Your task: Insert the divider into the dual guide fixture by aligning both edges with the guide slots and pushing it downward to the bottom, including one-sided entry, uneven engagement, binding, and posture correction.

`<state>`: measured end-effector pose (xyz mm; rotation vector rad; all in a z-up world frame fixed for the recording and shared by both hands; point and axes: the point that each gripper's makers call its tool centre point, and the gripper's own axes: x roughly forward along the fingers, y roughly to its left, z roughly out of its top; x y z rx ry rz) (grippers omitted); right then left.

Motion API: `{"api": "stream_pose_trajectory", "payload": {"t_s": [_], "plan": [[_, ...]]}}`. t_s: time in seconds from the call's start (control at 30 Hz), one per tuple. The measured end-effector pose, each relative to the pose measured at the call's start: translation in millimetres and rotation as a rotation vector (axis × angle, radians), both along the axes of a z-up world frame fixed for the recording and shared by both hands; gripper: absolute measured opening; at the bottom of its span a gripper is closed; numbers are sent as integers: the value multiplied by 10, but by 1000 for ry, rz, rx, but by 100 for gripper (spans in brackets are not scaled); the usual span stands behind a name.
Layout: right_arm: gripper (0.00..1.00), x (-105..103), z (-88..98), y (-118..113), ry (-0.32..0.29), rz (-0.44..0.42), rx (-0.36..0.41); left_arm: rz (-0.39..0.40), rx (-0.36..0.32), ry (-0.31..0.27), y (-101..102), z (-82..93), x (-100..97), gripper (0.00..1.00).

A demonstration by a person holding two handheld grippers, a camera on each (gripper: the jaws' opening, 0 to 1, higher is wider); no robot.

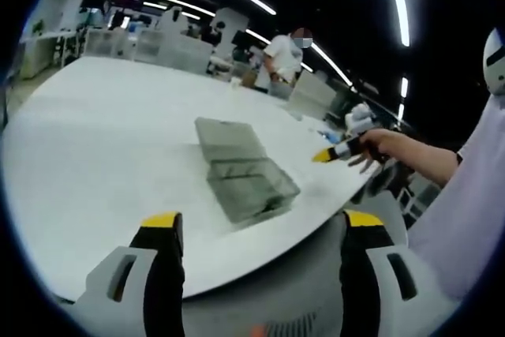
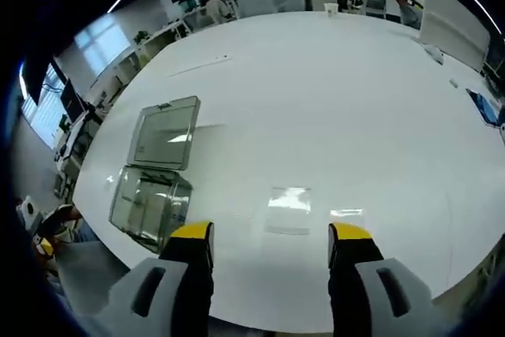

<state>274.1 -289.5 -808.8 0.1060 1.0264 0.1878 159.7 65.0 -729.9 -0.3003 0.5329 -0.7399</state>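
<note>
Lying flat just above the right gripper [image 2: 270, 252], the clear divider [image 2: 289, 209] waits centre-frame on the table [image 2: 339, 100]. Fixture [image 2: 150, 199] sits lower left, long axis running up-frame. Both grippers gape open and empty, the left gripper [image 1: 263, 230] included.

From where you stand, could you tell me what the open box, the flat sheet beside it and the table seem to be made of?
The open box looks like clear, glossy plastic: the table shows through its walls and lid. The flat sheet also seems transparent plastic or acrylic, nearly invisible apart from ceiling-light glare on it. The table has a smooth white top, probably laminate; its soft sheen leaves that open.
</note>
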Motion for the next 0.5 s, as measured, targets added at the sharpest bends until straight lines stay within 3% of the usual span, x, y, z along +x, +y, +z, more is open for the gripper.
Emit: {"api": "stream_pose_trajectory", "payload": {"t_s": [0.5], "plan": [[53,41,-201,-44,32,-26,-37,10,1,7,21,-13,12,79]]}}
